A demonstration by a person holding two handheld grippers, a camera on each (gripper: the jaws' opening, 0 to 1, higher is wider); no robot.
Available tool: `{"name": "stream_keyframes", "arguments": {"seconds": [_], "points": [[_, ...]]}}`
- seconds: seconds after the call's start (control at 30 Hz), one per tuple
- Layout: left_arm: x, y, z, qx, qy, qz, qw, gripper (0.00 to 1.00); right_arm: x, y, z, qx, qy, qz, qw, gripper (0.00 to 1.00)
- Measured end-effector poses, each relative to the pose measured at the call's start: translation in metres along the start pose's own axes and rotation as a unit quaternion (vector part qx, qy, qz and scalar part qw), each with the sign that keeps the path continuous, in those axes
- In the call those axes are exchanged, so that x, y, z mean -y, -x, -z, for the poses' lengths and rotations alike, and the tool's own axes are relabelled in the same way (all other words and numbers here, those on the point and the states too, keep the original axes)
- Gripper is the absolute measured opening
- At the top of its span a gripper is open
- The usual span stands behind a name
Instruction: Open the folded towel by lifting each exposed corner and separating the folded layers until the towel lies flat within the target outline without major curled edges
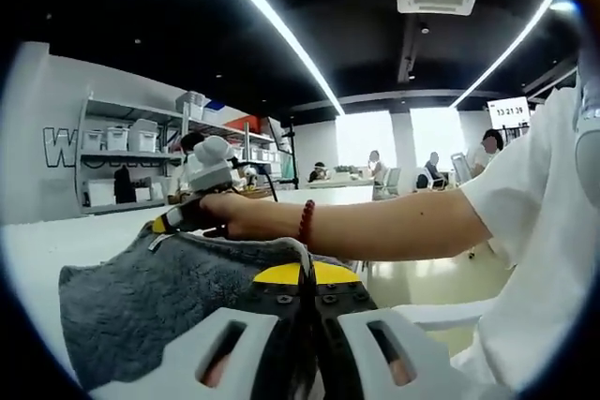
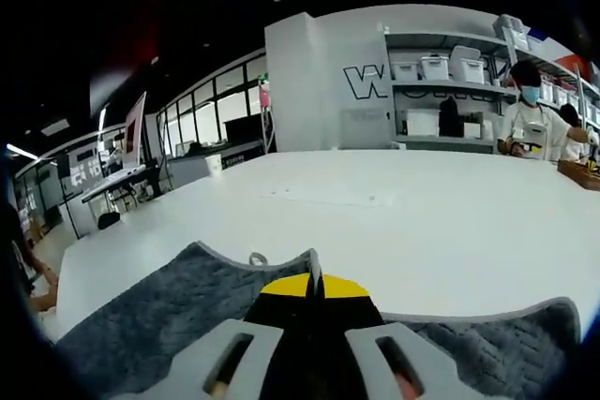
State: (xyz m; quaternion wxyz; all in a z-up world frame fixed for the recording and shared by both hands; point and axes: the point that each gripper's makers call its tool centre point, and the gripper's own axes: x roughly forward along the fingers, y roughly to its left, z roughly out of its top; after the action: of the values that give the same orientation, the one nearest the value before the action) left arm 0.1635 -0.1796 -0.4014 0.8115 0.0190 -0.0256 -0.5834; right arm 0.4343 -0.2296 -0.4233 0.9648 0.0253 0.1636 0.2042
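1. In the left gripper view I see the towel [image 1: 150, 302]: dark grey, plush, with a paler hemmed edge, lying rumpled on the white table [image 1: 56, 236].
2. In this view its long axis runs from my left gripper [image 1: 307, 274] away toward the far left, where the right gripper [image 1: 202, 208] sits in the person's hand [image 1: 234, 215] at the cloth's far end.
3. My left gripper's jaws are clamped together on the towel's near edge; the fabric rises to their yellow-backed tips and drapes off to the left of them.
4. The person's bare forearm [image 1: 375, 227], with a red bead bracelet [image 1: 305, 223], crosses above the towel.
5. In the right gripper view the towel [image 2: 141, 325] spreads on both sides of the right gripper [image 2: 315, 280], stretching along the table's [image 2: 422, 213] near edge.
6. Its hem peaks right at the jaw tips and sags away on either side; a small hanging loop [image 2: 257, 259] stands just left of them.
7. The right gripper's jaws are pressed together, pinching that hem.
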Motion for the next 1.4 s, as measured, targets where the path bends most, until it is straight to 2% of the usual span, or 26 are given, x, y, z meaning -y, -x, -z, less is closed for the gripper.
{"name": "stream_keyframes", "arguments": {"seconds": [0.27, 0.4, 0.43, 0.73, 0.87, 1.4], "points": [[-0.004, 0.006, -0.006, 0.016, 0.004, 0.005, 0.9998, 0.00, -0.004, 0.002, -0.006, 0.000, 0.011, 0.002, 0.9999, 0.00], [-0.005, 0.008, -0.009, 0.018, 0.001, 0.002, 0.9998, 0.00, -0.004, 0.001, -0.008, 0.003, 0.008, 0.002, 1.0000, 0.00], [-0.005, 0.009, -0.006, 0.010, 0.000, 0.005, 0.9999, 0.00, -0.005, 0.002, -0.008, 0.000, 0.009, 0.003, 1.0000, 0.00], [-0.007, 0.011, -0.009, 0.015, 0.009, 0.008, 0.9998, 0.00, -0.003, 0.001, -0.011, -0.002, 0.007, 0.000, 1.0000, 0.00], [-0.008, 0.013, -0.010, 0.025, 0.029, 0.014, 0.9992, 0.00, -0.006, 0.001, -0.013, -0.001, 0.006, -0.003, 1.0000, 0.00], [-0.012, 0.023, -0.018, 0.041, 0.036, 0.014, 0.9984, 0.00, -0.015, -0.002, -0.028, 0.011, 0.009, -0.014, 0.9998, 0.00]]}}
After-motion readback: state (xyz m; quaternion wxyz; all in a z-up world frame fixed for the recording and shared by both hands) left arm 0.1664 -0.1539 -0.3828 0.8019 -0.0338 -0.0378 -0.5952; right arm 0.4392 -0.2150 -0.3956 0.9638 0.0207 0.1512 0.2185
